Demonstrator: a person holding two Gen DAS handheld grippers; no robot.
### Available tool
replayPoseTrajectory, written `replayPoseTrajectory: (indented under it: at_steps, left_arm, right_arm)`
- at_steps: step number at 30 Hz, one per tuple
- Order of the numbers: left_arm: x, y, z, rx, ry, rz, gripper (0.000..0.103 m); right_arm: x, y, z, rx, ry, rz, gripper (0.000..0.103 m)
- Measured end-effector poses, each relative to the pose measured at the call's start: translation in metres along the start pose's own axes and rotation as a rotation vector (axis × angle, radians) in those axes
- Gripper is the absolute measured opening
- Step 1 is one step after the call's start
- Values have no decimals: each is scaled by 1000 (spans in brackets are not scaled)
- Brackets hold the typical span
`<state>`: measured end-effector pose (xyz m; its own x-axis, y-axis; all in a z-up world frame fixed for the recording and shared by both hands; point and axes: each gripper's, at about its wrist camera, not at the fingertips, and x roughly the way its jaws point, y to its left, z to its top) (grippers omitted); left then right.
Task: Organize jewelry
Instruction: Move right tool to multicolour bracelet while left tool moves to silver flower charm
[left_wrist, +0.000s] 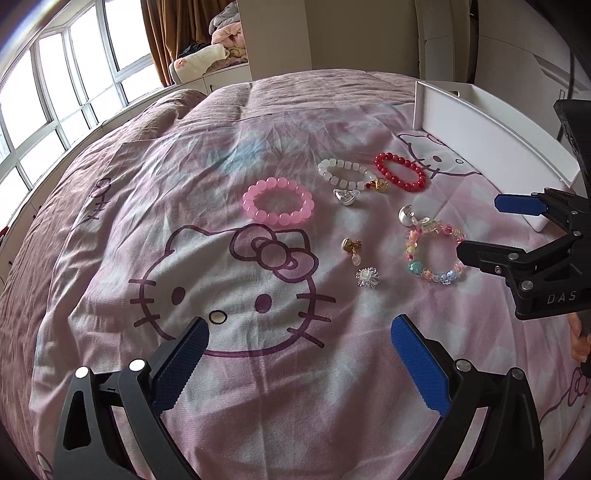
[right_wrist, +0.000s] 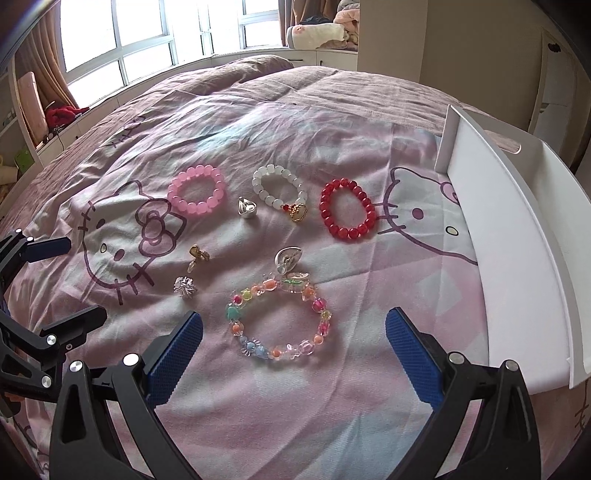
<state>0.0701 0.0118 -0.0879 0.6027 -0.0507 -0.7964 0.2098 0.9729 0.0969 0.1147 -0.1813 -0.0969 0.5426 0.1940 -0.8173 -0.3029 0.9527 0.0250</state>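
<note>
Both claws gape wide and carry nothing: right claw (right_wrist: 293, 345) hovers over the colourful bead bracelet (right_wrist: 277, 319) on the bed, near the white tray (right_wrist: 517, 258) at its right edge; left claw (left_wrist: 299, 356) waits nearby. Light, floppy, slippery beads, so pinch across one side of the loop.

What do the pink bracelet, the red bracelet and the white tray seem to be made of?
Pink bracelet: milky translucent beads, glass, stone or resin; soft glow. Red bracelet: glossy translucent beads, likely glass or resin; sharp highlights. White tray: matte, thin flat walls, probably plastic, possibly painted wood.
</note>
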Motion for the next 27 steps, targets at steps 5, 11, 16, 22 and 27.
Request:
replayPoseTrajectory:
  at_steps: [5,11,16,22,27]
  left_arm:
    - [9,-17,12,37,-38,-37,100]
    - [26,-39,16,100,-58,-55,97]
    - [48,-41,17,81,-9,-87,73]
    - [60,-39,12,62,5,-85,59]
    - [62,-39,13,55,-3,-90,43]
  right_arm:
    - [15,-7,-1,-9,25,8,86]
    - [31,-19,-7,3,64,24,68]
    - [37,-29,-12,27,71,45,57]
    - [37,-31,-18,23,54,64,37]
    - [38,-31,-22,38,53,116,20]
